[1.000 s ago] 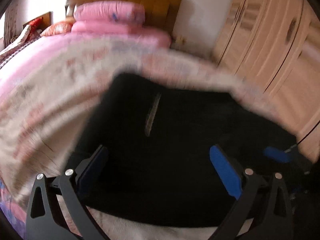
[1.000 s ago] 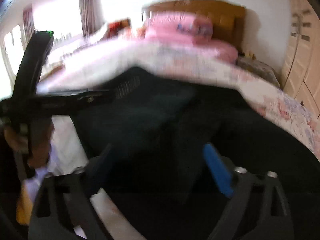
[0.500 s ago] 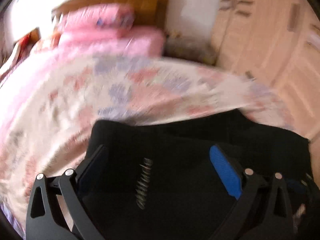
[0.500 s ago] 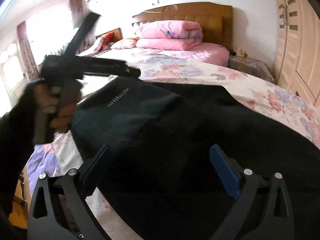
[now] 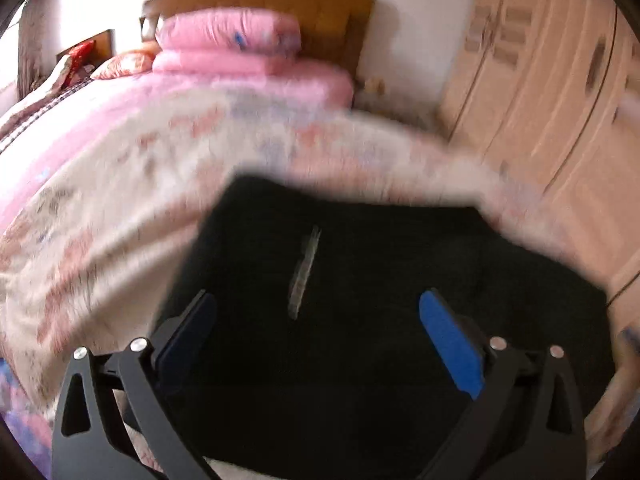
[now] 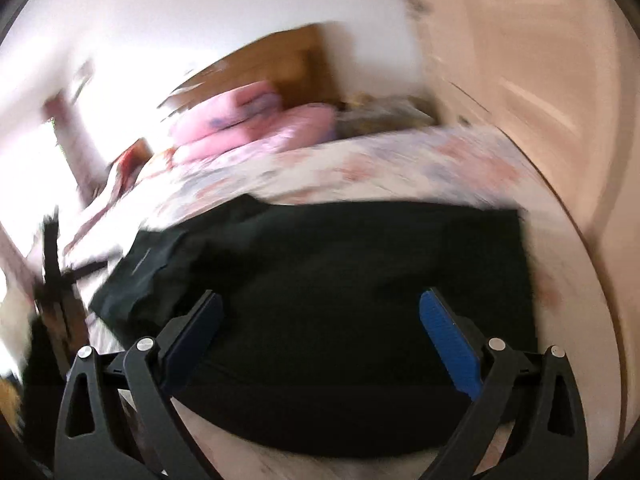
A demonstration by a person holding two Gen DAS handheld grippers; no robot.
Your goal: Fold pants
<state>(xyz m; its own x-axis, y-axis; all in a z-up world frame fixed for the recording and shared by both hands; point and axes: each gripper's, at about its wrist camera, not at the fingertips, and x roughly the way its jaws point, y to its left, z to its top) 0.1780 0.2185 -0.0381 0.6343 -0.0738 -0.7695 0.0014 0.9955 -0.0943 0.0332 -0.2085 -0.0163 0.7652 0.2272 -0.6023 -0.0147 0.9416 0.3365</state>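
We see black pants flat on the bed, long axis crosswise. Left gripper and right gripper: jaws spread wide, released, above the cloth.

Counting from my grippers: one black pants spread under my fingers. One floral bed cover beyond. Two pink folded quilts stacked far ahead. One wooden headboard behind. One wardrobe, right side.
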